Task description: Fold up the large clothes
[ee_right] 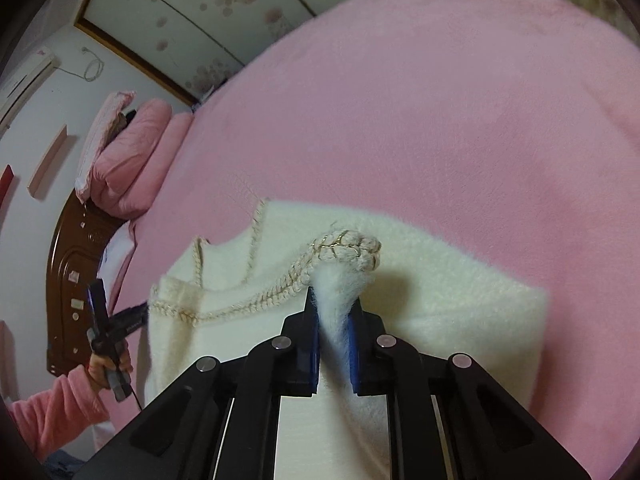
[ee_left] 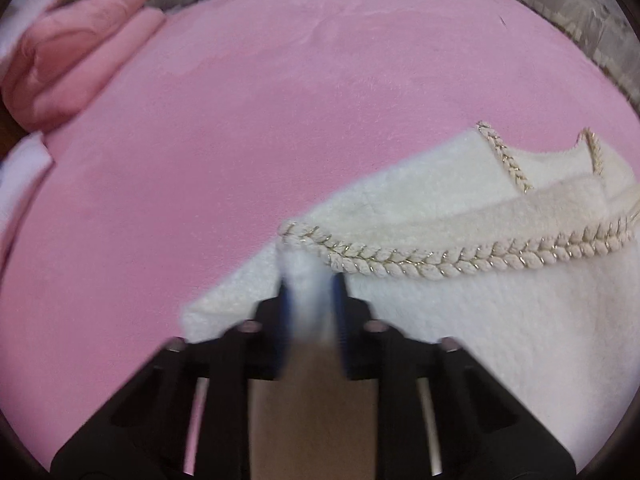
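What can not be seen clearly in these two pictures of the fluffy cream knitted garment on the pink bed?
- Left gripper fingertips: left wrist view, motion blur smears them and the pinched fabric.
- Fluffy cream knitted garment, lower part: both views, cut off by the frame edge and the gripper bodies.
- Right gripper pads' contact: right wrist view, fluffy pile covers it.
- Garment's underside: hidden against the pink bed cover.

Pink fleece blanket (ee_left: 280,100) covers the whole bed. Over at about 10 o'clock in the left wrist view there's a stack of pink pillows (ee_left: 76,56) – same pile shows around 9 o'clock in the right wrist view. A dark wooden headboard (ee_right: 70,264) with little stickers sits below them there. Floral wardrobe panels (ee_right: 208,20) at 11 o'clock, and a white air conditioner (ee_right: 24,80) on the wall – far left edge.
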`<move>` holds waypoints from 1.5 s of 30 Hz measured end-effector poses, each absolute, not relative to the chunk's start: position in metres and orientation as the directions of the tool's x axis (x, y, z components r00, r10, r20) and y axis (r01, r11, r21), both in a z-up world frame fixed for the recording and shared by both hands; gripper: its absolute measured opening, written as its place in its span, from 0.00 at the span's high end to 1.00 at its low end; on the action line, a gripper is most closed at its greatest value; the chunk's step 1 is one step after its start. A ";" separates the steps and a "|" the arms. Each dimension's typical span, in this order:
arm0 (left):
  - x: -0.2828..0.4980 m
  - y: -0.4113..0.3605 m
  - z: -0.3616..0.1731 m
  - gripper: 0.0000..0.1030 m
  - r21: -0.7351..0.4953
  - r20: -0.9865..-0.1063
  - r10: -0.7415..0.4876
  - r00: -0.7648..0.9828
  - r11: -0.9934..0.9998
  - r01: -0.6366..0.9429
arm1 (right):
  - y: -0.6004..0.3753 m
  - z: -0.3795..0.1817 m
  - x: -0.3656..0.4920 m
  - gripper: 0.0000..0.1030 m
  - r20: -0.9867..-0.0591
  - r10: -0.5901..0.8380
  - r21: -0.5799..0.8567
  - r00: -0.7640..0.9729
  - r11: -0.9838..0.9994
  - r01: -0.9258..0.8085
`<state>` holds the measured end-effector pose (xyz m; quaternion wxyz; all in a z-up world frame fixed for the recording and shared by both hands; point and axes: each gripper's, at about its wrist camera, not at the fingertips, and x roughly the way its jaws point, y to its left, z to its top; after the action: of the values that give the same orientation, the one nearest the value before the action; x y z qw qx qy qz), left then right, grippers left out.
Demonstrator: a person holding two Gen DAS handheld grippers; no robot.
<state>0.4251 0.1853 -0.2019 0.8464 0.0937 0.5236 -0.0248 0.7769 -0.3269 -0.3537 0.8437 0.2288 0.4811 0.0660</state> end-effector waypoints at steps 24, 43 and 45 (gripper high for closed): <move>0.418 0.187 -0.173 0.50 0.112 -0.839 0.159 0.520 0.986 -0.119 | -0.307 -0.335 0.755 0.51 -0.802 -0.181 0.080 0.569 0.912 0.403; 0.219 0.039 -0.219 0.99 -0.281 -0.947 -0.284 0.152 0.959 0.045 | -0.092 -0.374 0.606 0.94 -0.752 0.524 0.618 0.400 0.772 0.149; 0.215 0.039 -0.225 0.99 -0.300 -0.940 -0.305 0.152 0.952 0.055 | -0.085 -0.377 0.605 0.98 -0.748 0.506 0.599 0.428 0.793 0.110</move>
<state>0.2146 0.0391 -0.2253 0.7527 -0.0977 0.6401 -0.1193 0.6052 -0.0855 -0.3767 0.7914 0.2964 0.5197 0.1253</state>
